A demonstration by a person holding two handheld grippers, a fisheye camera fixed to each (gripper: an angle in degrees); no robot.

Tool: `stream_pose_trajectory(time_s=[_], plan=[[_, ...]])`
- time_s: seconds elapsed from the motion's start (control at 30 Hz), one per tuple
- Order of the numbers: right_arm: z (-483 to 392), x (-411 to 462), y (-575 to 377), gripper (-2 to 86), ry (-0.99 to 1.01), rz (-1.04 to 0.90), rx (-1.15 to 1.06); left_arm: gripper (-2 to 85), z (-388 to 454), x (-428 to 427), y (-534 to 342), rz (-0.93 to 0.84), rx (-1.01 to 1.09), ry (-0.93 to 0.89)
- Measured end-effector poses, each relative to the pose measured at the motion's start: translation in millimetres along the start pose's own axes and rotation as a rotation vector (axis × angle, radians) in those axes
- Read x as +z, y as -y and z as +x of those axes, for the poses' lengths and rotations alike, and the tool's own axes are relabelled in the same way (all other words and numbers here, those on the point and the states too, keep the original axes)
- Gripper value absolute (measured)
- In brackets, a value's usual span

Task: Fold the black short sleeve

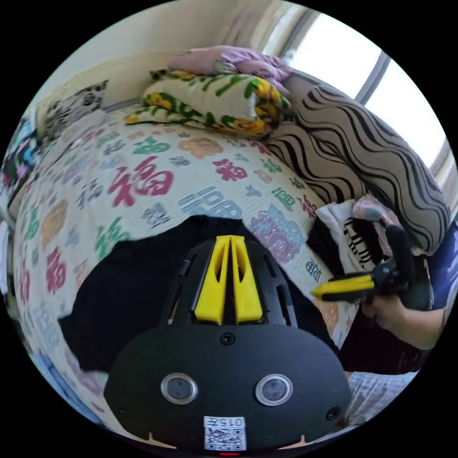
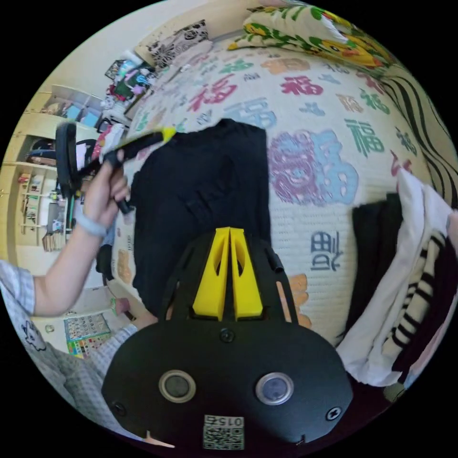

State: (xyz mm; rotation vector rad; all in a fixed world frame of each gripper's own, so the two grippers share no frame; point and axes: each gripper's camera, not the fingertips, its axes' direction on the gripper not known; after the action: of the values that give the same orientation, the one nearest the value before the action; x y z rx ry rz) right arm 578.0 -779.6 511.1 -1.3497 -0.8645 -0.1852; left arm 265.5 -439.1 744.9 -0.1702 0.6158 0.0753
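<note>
**Black tee looks folded, both grippers off it**

The black short-sleeve cotton shirt lies on the cream bedspread printed with coloured characters, near the bed's edge; in the right gripper view it reads as a compact, roughly rectangular block running from 12 o'clock down to 7 o'clock of that view's own jaws, with a raised crease across its middle; no sleeve sticks out that I can see, so I judge the fold done or nearly done; whether the edges are squared I cannot tell.

The right gripper has its yellow jaws pressed together with nothing between them, tips over the shirt's near part; contact with the cloth cannot be told. The left gripper is likewise closed on nothing, yellow jaws meeting above the black cloth; seen from the right gripper view it sits at 10 o'clock, held in a hand, its tip at the shirt's far corner, touching or just above, unclear.

A pile of white, black and striped clothes waits at 3 o'clock on the bed, apart from the shirt; floral folded quilt and brown wavy-striped bolster at 1 o'clock in the left gripper view.

Left, by my judgement: perhaps a final smoothing, then setting the shirt aside.
</note>
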Motion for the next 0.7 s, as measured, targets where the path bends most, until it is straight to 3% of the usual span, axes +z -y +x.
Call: stream_pose_trajectory(time_s=[0.23,0.33,0.57,0.7], plan=[[-137,30,104,5.5,0.138,-0.029,-0.261,5.4,-149,-128,-183,-0.018,-0.648,0.166],[-210,72,150,6.8,0.208,-0.114,-0.335,6.0,-191,-154,-232,0.022,-0.784,0.182],[-377,168,233,7.6,0.051,-0.275,-0.572,6.5,-240,-159,-265,0.032,-0.838,0.085],[-428,207,256,9.8,-0.077,-0.355,-0.62,6.1,-252,-161,-274,0.028,-0.837,0.041]])
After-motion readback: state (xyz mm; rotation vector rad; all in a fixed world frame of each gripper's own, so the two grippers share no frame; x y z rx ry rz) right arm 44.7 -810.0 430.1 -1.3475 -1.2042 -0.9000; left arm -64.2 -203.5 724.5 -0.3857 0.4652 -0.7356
